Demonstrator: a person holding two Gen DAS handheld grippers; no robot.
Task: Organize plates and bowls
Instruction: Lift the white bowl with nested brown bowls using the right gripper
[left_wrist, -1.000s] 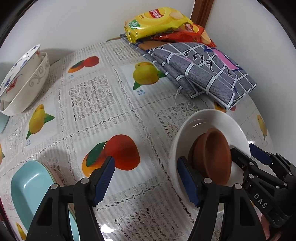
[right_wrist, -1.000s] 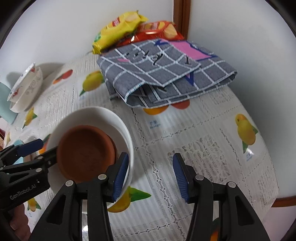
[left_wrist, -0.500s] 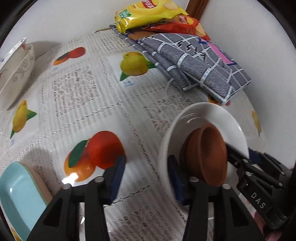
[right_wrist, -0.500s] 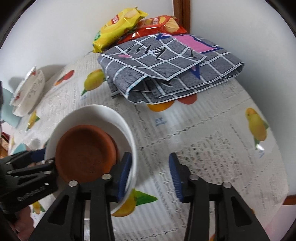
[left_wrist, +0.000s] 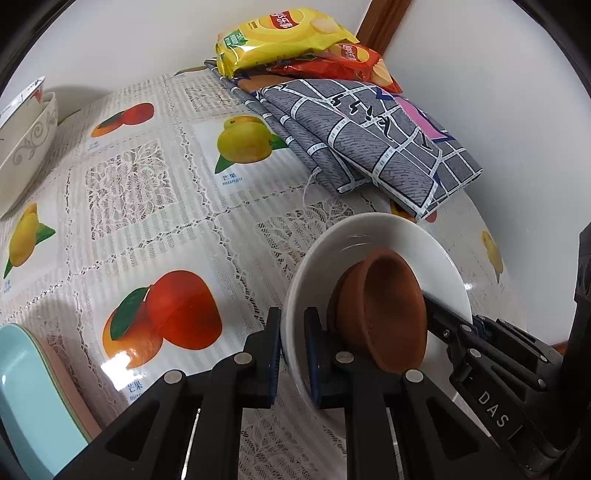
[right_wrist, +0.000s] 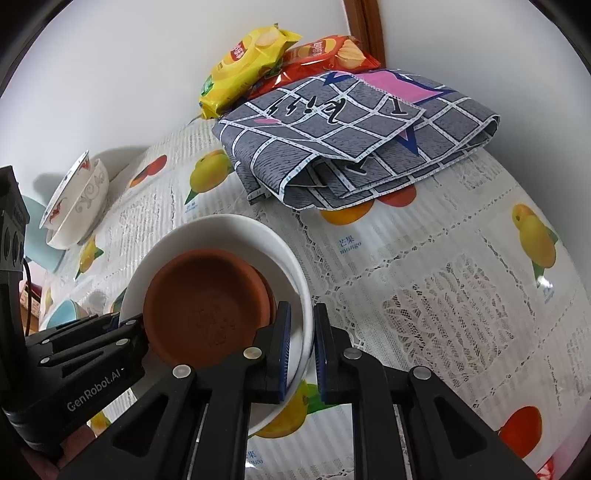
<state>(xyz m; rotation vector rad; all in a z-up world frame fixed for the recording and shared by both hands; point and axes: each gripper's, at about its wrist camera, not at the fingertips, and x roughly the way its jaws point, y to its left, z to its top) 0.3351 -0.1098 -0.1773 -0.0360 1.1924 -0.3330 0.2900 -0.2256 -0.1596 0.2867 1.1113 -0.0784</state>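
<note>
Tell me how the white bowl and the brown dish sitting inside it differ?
The white bowl is glossy and the wider of the two; the terracotta dish is matte reddish-brown and small enough to sit inside it. The white bowl's rim is pinched on opposite sides by the left gripper and the right gripper; neither gripper is closed on the terracotta dish, which leans tilted against the bowl's wall. Both are round and hold no food.

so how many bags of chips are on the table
2. A yellow bag leans at the back by the wall, and a red bag lies just right of it, both partly resting on the folded grey cloth. More could be hidden behind the cloth.
</note>
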